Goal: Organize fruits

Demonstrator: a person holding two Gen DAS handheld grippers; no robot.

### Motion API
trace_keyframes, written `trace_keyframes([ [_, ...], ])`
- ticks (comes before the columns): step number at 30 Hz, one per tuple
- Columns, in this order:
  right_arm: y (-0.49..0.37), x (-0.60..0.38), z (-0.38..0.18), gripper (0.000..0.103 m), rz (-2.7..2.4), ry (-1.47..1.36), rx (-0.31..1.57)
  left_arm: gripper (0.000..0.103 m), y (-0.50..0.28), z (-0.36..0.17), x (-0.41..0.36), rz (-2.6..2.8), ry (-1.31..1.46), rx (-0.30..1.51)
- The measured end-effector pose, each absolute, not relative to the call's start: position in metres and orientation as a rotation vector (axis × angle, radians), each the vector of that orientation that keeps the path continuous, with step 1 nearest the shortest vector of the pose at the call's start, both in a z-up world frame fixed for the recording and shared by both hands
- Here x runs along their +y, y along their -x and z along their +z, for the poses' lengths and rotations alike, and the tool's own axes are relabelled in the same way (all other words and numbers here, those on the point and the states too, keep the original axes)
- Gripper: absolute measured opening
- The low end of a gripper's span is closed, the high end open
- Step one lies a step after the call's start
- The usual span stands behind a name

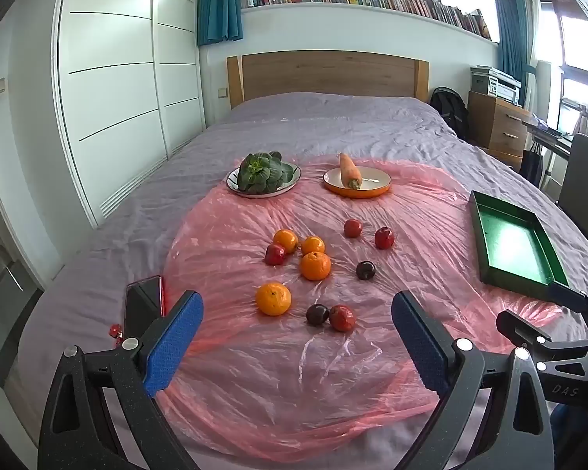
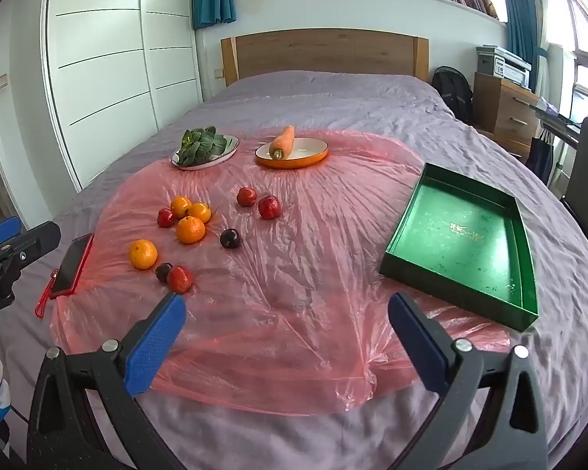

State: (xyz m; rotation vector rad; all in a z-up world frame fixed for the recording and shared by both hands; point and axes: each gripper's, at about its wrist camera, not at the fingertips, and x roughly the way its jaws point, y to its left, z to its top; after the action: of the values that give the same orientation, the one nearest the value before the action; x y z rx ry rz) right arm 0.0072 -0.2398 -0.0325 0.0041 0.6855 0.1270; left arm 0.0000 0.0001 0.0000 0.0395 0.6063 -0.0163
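Several oranges lie on a pink plastic sheet over the bed, the nearest orange alone in front. Red fruits and dark plums are scattered around them. A green tray stands empty at the right. My left gripper hangs open above the sheet, just short of the nearest fruits. My right gripper is open too, over bare sheet between fruits and tray. Nothing is between either pair of pads.
A white plate of leafy greens and an orange dish with a carrot sit behind the fruit. A red phone lies at the sheet's left edge. Wardrobe left, headboard behind, dresser and desk right.
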Motion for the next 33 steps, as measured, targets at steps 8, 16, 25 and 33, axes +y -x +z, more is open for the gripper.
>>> trace_keyframes([
  [8,-0.009,-0.241,-0.034,0.103,0.125,-0.004,0.686,0.095,-0.002,0.000,0.000,-0.019,-0.036,0.619],
  [16,-0.009,-0.239,-0.036,0.103,0.128,-0.005,0.686,0.095,-0.005,-0.002,-0.004,-0.028,-0.038,0.623],
  [25,-0.011,-0.241,-0.036,0.103,0.128,-0.007,0.688,0.095,-0.003,-0.006,-0.004,-0.038,-0.021,0.632],
  [33,-0.012,-0.240,-0.036,0.103,0.127,-0.002,0.694,0.095,-0.004,-0.011,0.000,-0.029,0.003,0.642],
])
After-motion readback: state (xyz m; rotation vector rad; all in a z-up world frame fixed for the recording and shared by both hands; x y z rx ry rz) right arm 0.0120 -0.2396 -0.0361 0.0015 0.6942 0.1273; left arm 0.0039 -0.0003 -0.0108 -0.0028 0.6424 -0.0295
